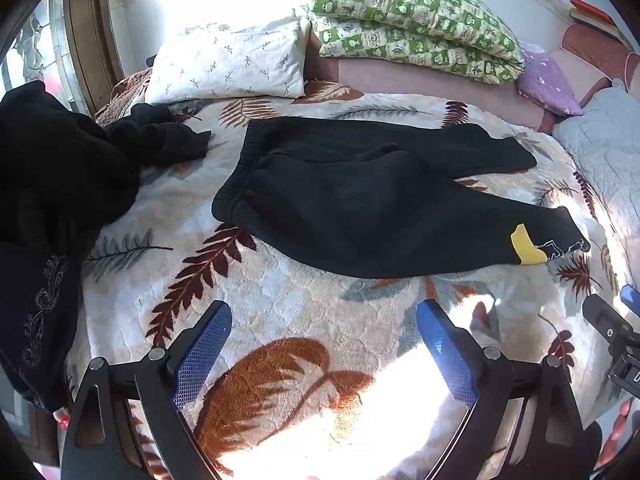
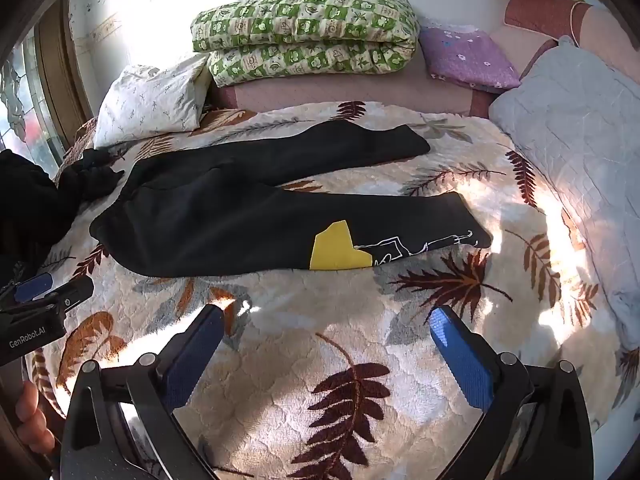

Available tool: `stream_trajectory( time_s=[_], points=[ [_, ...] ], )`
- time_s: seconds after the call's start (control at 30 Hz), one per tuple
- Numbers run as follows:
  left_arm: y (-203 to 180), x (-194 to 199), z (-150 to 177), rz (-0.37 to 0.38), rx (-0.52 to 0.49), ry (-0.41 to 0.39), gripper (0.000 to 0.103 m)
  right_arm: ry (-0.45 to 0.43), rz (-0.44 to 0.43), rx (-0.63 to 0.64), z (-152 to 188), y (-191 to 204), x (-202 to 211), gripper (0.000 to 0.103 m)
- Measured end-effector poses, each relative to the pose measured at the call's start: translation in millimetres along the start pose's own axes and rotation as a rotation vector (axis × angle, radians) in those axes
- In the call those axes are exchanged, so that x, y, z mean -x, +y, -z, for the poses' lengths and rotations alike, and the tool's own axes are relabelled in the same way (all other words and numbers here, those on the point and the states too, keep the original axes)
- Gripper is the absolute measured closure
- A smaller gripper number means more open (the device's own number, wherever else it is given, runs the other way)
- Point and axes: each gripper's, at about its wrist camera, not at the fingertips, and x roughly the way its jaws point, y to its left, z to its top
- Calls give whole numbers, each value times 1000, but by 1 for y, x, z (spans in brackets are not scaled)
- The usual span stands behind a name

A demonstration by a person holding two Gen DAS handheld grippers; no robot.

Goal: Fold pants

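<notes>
Pants (image 1: pixel 360 200) in black lie spread flat on the leaf-printed blanket (image 1: pixel 280 300), beyond the tips of both grippers and not touched by either.

Nearest to the camera, the left gripper (image 1: pixel 324 320) has its jaws wide apart, with only blanket between the blue pads (image 1: pixel 200 356); it holds nothing. The right gripper (image 2: pixel 326 324) stands the same way, jaws fully spread over bare blanket, holding nothing. In the right wrist view the body of the left gripper shows at the left edge, and the white writing "GenRobot.AI" can be read on it. A part of a hand (image 2: pixel 34 420) shows in the lower left corner of this view.

Ahead of the jaws, the near leg of the pants carries a yellow patch (image 2: pixel 336 250) and a white line drawing (image 2: pixel 416 246) toward the cuff; I cannot read any words in it. The waistband is to the left, the two legs go to the right.

To the left of the jaws is a heap of dark clothes (image 1: pixel 60 168). Farther behind are a white pillow (image 1: pixel 232 64), a green checked quilt (image 1: pixel 412 24) folded, and a purple cushion (image 2: pixel 468 56).
</notes>
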Motion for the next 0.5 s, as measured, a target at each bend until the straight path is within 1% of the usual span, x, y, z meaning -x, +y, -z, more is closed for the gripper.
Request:
stream_trajectory(
  time_s=[0.13, 0.33, 0.5],
  points=[
    [1, -3, -1, 3, -10, 19, 9, -2, 2, 1, 0, -1, 0, 0],
    [2, -3, 2, -7, -1, 2, 9, 1, 1, -1, 0, 0, 0, 0],
    [5, -6, 2, -7, 13, 12, 9, 0, 6, -1, 3, -5, -3, 0]
  ],
)
